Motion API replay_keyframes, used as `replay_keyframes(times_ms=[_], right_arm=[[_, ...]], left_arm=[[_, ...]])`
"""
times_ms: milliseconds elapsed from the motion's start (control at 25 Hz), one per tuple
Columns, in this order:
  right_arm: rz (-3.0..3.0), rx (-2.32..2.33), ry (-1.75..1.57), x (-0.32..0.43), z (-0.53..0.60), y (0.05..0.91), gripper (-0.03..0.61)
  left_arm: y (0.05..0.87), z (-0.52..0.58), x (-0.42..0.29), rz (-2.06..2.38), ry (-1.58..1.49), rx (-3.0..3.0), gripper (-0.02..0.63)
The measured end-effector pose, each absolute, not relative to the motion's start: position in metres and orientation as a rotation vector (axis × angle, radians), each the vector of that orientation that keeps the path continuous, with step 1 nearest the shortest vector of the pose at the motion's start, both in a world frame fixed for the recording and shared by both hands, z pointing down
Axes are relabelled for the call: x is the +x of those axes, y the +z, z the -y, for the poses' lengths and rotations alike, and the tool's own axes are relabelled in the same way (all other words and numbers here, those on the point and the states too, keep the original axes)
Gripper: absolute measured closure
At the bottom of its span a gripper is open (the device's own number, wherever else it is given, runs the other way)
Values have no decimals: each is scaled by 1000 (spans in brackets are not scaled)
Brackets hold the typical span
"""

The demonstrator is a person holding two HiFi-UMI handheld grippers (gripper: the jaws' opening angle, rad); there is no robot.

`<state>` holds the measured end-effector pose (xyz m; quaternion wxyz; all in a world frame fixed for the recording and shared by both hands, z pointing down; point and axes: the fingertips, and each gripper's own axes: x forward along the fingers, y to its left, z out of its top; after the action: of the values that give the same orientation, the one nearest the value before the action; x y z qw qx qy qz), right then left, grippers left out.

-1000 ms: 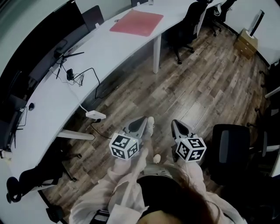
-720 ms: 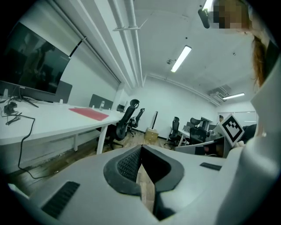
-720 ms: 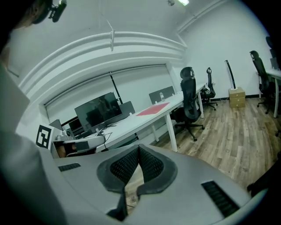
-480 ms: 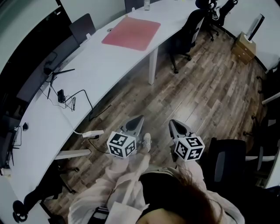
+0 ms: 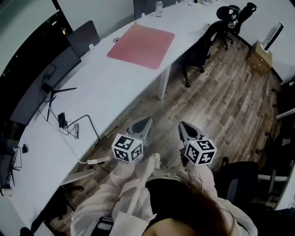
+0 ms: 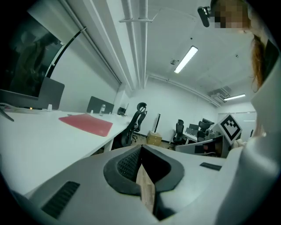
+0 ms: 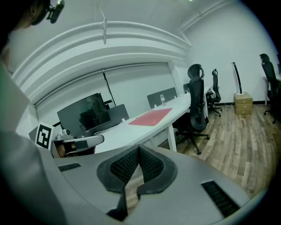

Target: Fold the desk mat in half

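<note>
Wooden floor (image 5: 230,97) fills the right of the head view, and a long curved white surface (image 5: 101,87) sweeps from lower left to upper right. Dark monitors (image 5: 32,92) stand along its far left edge. A black office chair (image 5: 203,39) is pushed up near the far end. The desk mat (image 5: 141,46) is a pinkish-red rectangle lying flat and unfolded on the far stretch of the surface, with a small bottle (image 5: 159,8) beyond it. Task not started: no fold in the mat. The person stands on the floor beside the surface, well apart from the mat. The left gripper (image 5: 144,123) and right gripper (image 5: 184,127) are held side by side over the floor. Left jaws together at the tips with nothing between them, only floor showing through the gap behind. Right jaws likewise together and empty. Loose black cables (image 5: 69,122) lie on the near part of the surface, well clear of the mat. Handling, as judged: the mat looks thin, light and limp, so it should bend easily but sag and drag if lifted at one point. Best hold is probably the two corners of one short edge, one gripper on each. Its edge appears to sit flush on the surface, though thickness cannot be told from this range. A jaw would have to slide under a corner, so both pairs must open first.
</note>
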<state>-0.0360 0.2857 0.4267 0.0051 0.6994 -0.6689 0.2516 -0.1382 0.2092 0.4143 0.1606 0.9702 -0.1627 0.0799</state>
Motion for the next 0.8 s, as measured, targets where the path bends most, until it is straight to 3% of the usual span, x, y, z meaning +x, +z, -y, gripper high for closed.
replay_keyframes(times_ms=[800], right_arm=[[2127,2017,891,0,-185,462,566]], left_arm=[[450,-128,-111,572,277,2659,588]])
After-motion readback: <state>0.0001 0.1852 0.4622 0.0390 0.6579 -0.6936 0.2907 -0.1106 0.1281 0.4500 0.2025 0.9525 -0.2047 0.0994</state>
